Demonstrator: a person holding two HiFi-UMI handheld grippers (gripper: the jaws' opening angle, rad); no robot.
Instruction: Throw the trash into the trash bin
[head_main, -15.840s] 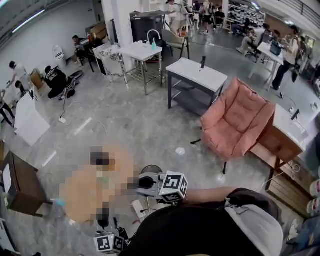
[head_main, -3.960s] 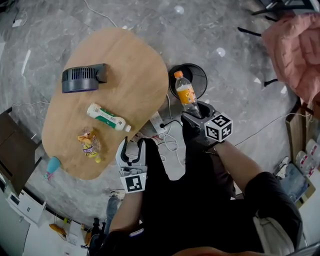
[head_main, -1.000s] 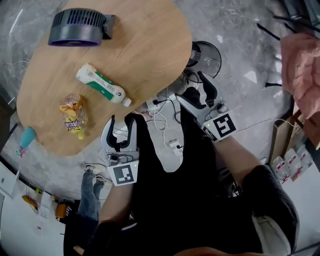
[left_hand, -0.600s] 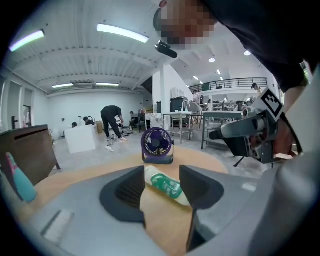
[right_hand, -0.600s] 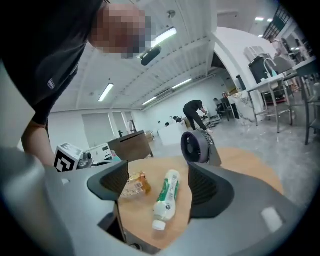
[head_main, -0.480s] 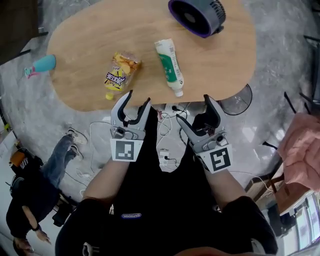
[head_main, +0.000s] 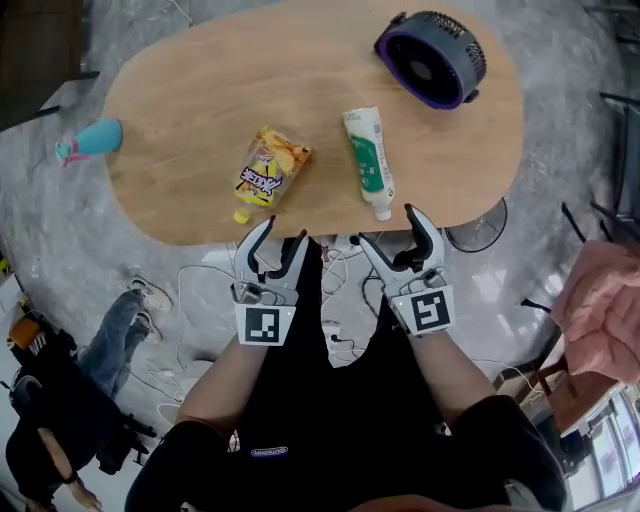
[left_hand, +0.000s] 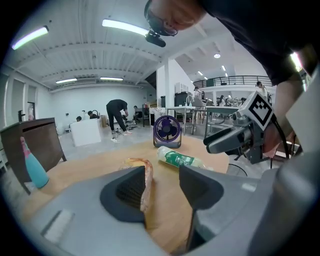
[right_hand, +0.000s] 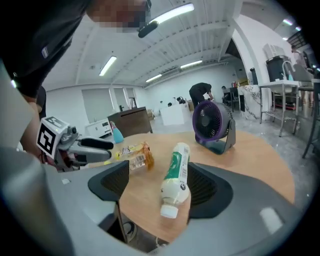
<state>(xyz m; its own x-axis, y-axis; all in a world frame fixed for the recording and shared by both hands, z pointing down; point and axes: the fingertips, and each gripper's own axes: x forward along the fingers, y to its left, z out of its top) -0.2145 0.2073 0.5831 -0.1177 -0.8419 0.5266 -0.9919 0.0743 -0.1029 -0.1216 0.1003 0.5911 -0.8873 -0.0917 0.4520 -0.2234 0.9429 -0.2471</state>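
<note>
A yellow snack bag and a green-and-white bottle lie on the oval wooden table. My left gripper is open at the table's near edge, just short of the snack bag. My right gripper is open too; its jaws have just been closing a little, with nothing pressed between them. The capped end of the bottle points at the gap between them. The black trash bin peeks out under the table's right edge.
A purple fan stands at the table's far right. A teal bottle sits off the table's left end. Cables and a power strip lie on the floor between my arms. A pink chair is at right.
Both grippers have come forward to the table's near edge, facing the snack bag and the bottle. The orange bottle that the right gripper held over the bin earlier is gone from it.
</note>
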